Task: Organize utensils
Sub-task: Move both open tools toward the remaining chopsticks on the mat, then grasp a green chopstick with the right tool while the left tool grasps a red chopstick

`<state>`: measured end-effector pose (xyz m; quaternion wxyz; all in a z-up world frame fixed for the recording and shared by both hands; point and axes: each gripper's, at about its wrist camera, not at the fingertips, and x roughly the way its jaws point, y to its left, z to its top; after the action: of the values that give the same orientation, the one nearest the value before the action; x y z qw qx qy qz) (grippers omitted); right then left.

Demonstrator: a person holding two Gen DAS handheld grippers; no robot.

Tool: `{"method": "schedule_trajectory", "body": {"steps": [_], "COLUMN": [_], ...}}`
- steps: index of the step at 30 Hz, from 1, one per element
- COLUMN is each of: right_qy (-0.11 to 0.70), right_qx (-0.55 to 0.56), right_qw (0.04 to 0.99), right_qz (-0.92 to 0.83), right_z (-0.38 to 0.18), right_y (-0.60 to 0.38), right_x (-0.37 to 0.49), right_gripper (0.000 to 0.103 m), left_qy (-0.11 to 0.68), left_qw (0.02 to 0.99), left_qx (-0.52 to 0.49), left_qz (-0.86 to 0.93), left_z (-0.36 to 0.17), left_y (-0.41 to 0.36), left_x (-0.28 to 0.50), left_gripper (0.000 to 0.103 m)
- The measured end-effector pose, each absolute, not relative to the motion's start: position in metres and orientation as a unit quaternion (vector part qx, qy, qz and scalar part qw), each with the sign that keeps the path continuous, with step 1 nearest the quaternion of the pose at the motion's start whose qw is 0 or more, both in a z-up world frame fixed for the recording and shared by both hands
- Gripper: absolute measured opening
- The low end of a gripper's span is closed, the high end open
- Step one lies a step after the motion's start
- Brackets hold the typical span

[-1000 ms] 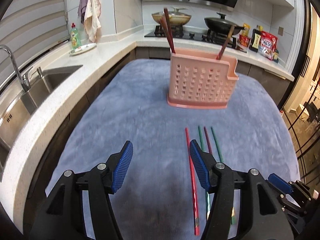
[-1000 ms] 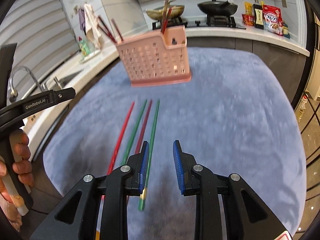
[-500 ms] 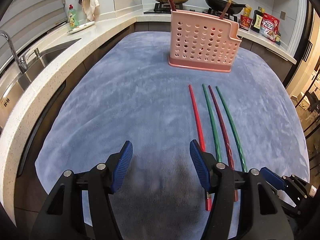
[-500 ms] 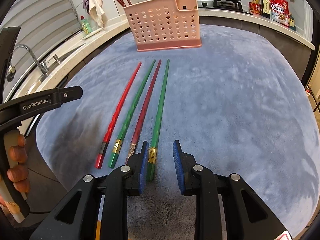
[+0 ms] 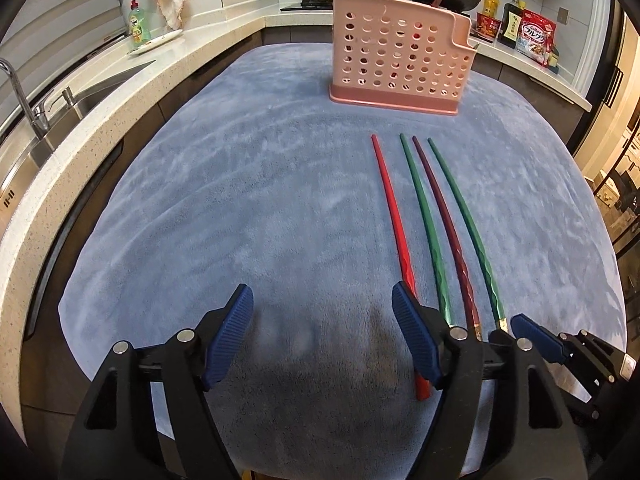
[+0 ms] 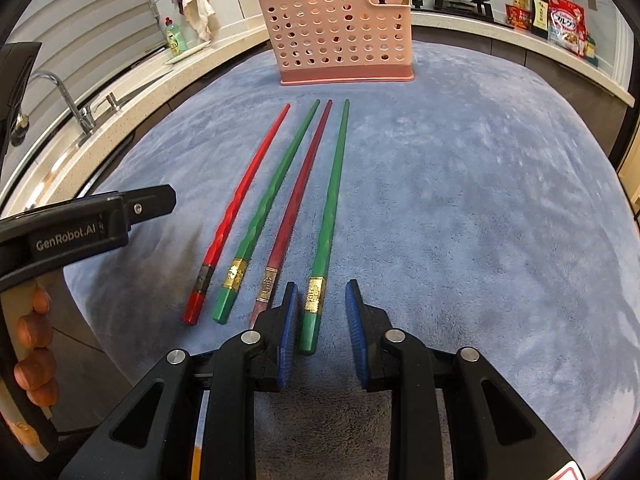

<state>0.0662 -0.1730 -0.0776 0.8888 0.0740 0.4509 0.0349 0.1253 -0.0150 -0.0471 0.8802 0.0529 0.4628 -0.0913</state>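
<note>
Four chopsticks lie side by side on a blue-grey cloth that covers the counter, tips pointing toward a pink perforated holder standing upright in the upper centre of both views. In the right wrist view, from left to right: a red chopstick, a green chopstick, a dark red chopstick, and a second green chopstick. None touches the holder. Several chopsticks already stand in the holder, leaning out of its top.

The right gripper sits low in the centre of its frame. Its jaws have just been closing and stand narrow, with the butt end of the second green chopstick between them; the blue pads do not press on it, a gap showing on each side. The thick end of the dark red chopstick lies just beside the left pad.

The left gripper sits low in its frame, jaws spread wide and just having opened further. Only bare cloth lies between them. The red chopstick runs behind the right-hand finger.

A hand shows at the lower left edge of the right wrist view. A sink occupies the left of the left wrist view.
</note>
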Motion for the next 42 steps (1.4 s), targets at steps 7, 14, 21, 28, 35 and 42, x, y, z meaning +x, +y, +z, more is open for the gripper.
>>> {"method": "schedule_trajectory", "body": {"steps": [7, 14, 21, 28, 35, 42], "right_qy": [0.449, 0.443, 0.443, 0.443, 0.443, 0.444], "right_qx": [0.088, 0.104, 0.115, 0.118, 0.118, 0.118], "right_qw": [0.889, 0.891, 0.889, 0.889, 0.889, 0.888], "right_qz": [0.026, 0.008, 0.002, 0.003, 0.003, 0.004], "right_z": [-0.079, -0.08, -0.081, -0.081, -0.081, -0.081], "right_y": [-0.182, -0.192, -0.198, -0.198, -0.198, -0.198], "right_x": [0.063, 0.053, 0.045, 0.044, 0.044, 0.044], "right_gripper": [0.007, 0.007, 0.007, 0.007, 0.007, 0.007], "left_qy": [0.472, 0.48, 0.487, 0.494, 0.49, 0.491], "left_qw": [0.874, 0.868, 0.862, 0.858, 0.859, 0.859], "left_qx": [0.057, 0.062, 0.072, 0.081, 0.085, 0.08], "left_qz": [-0.099, -0.111, -0.122, -0.116, -0.119, -0.124], "left_z": [-0.056, -0.063, -0.07, -0.08, -0.08, -0.077], "left_y": [-0.019, -0.026, -0.035, -0.036, -0.039, -0.037], "left_x": [0.116, 0.108, 0.101, 0.1, 0.099, 0.103], "left_gripper": [0.073, 0.073, 0.073, 0.073, 0.06, 0.024]}}
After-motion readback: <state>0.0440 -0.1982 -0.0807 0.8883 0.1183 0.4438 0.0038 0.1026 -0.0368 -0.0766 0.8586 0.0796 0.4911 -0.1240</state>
